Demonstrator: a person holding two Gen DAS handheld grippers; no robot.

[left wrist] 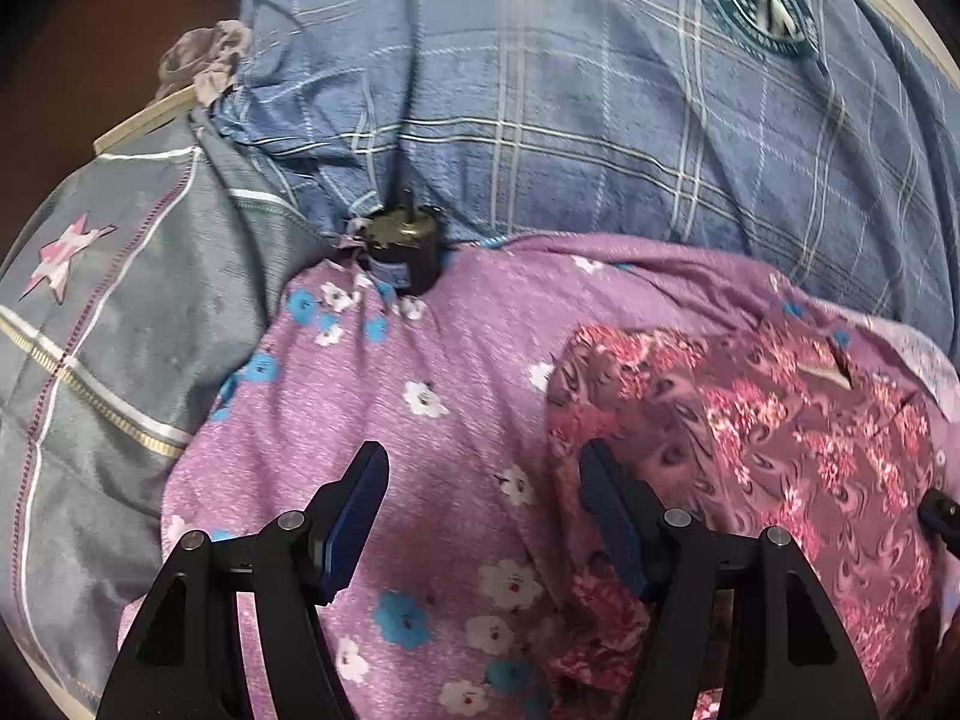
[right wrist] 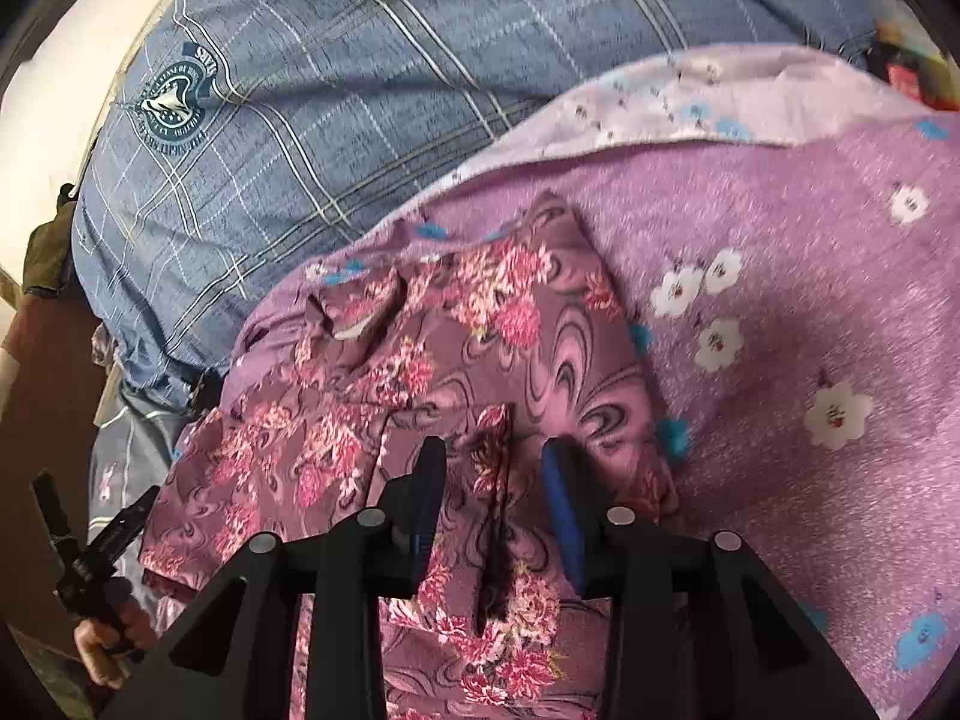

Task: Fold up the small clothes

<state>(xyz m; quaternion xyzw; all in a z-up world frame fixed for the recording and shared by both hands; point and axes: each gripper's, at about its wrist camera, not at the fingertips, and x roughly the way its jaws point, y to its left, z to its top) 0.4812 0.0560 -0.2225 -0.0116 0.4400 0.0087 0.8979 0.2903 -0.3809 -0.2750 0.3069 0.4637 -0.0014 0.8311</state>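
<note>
Left wrist view: the left gripper (left wrist: 483,468) is hovering with its jaws spread wide and nothing between them, pointing down at a purple flowered sheet (left wrist: 384,396) covering the bed. The dark pink flowered garment (left wrist: 750,438) is lying on that sheet toward its right side, and the gripper's right finger is sitting over the garment's left edge; whether it is touching the cloth I cannot tell. A small black can-shaped object (left wrist: 405,249) is standing at the far edge of the purple sheet, where it meets a blue plaid pillow (left wrist: 570,90). A grey cover with a pink star (left wrist: 108,312) is lying off the sheet's left edge.

Right wrist view: the right gripper (right wrist: 495,468) is pointing down over the near part of the garment (right wrist: 372,384), its jaws partly apart. A raised dark fold of the cloth is running between them, but the pads are not visibly pressing on it. The garment is lying on the left part of the purple sheet (right wrist: 810,312), with the plaid pillow (right wrist: 360,90) beyond it. At the lower left, a hand (right wrist: 105,645) is gripping the other tool.
</note>
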